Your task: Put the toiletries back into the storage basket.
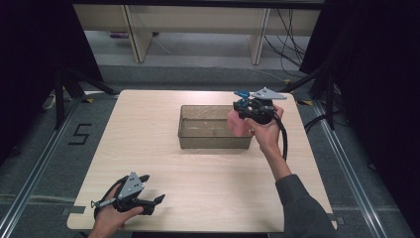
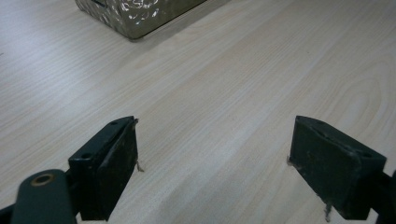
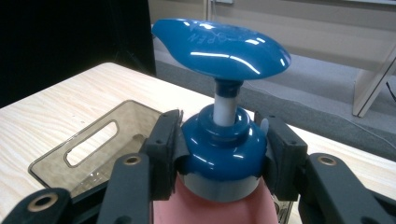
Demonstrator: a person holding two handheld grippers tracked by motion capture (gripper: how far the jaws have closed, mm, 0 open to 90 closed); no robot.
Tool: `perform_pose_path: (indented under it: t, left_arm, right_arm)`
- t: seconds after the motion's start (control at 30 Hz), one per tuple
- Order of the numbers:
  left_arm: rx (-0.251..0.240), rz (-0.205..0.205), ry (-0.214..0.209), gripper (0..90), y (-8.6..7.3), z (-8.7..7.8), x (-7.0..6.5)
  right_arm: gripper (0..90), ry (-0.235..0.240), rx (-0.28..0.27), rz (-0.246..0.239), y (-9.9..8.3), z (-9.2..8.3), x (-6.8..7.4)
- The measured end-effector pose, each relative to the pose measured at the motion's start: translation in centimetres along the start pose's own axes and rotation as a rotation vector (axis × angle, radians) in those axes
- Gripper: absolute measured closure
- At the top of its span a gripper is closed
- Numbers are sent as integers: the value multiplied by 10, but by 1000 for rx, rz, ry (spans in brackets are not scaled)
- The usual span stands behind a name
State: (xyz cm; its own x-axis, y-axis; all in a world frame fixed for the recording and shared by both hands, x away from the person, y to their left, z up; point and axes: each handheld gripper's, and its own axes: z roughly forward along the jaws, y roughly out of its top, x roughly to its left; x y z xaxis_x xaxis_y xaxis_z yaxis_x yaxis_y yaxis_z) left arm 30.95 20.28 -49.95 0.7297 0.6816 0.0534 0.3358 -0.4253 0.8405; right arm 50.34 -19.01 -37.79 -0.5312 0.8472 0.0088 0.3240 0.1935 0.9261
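A pink pump bottle (image 1: 238,124) with a blue pump head (image 3: 219,46) hangs upright over the right end of a clear brownish bin (image 1: 193,134). My right gripper (image 3: 219,154) is shut on the bottle's blue collar (image 3: 222,156), with one pad on each side. In the high view this right gripper (image 1: 246,110) sits at the bin's far right corner. My left gripper (image 1: 153,191) rests on the table near the front left edge. In the left gripper view the left gripper (image 2: 215,163) is open, its fingers (image 2: 112,163) wide apart over bare wood.
The wooden table (image 1: 148,158) carries the bin at its centre back. A corner of the bin (image 2: 135,16) appears at the top of the left gripper view. Dark stands and cables sit on the floor around the table; a pale bench stands behind.
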Motion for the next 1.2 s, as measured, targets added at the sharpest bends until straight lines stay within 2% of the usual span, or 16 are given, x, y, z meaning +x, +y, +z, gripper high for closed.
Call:
perform_pose_path:
  t: [0.17, 0.2, 0.23, 0.43, 0.5, 0.53, 0.6, 0.63, 0.73, 0.77, 0.83, 0.93, 1.07, 1.1, 1.13, 1.2]
  left_arm:
    - [-2, 4, 3, 148, 0, 0, -1]
    - [18, 29, 0, 148, 1, -1, 1]
    - [-3, 3, 2, 148, 0, 0, -1]
    - [-11, -3, 4, 148, 0, 0, -1]
    - [1, 15, 9, 148, 1, -1, 0]
    - [6, 25, 12, 148, 1, -1, 1]
    - [-4, 0, 3, 148, 0, 0, 0]
    - [-6, 0, 3, 148, 0, 0, 0]
    - [0, 4, 10, 148, 1, -1, 0]
    - [-1, 4, 11, 148, 1, -1, 0]
    - [-1, 7, 12, 148, 1, -1, 0]
    - [0, 5, 11, 148, 1, -1, 0]
    - [-1, 5, 11, 148, 1, -1, 0]
    - [0, 3, 11, 148, 1, -1, 0]
    - [3, 6, 11, 148, 1, -1, 0]
    - [-7, 2, 11, 148, 1, 0, 0]
  right_arm:
    - [538, -1, 11, 9, -5, 5, 2]
    - [538, -5, 5, 3, -6, 6, 1]
    - [538, 0, 4, 11, -7, 7, 1]
    - [538, -16, 8, 52, -16, 14, 0]
    - [538, -14, 19, 52, -19, 15, 0]
    - [538, -32, 9, 45, -19, 16, 0]
    - [538, -12, 23, 57, -21, 17, -1]
    - [538, -22, 25, 43, -21, 17, -1]
    - [538, -24, 35, 58, -23, 18, -1]
    - [538, -30, 31, 37, -24, 19, -2]
    - [538, -26, 38, 76, -25, 19, 0]
    - [538, -39, 34, 47, -27, 20, -3]
    - [538, -43, 31, 55, -31, 21, -4]
    - [538, -30, 44, 82, -32, 21, -4]
    - [538, -36, 45, 59, -33, 22, -5]
    - [538, -42, 50, 70, -35, 22, -5]
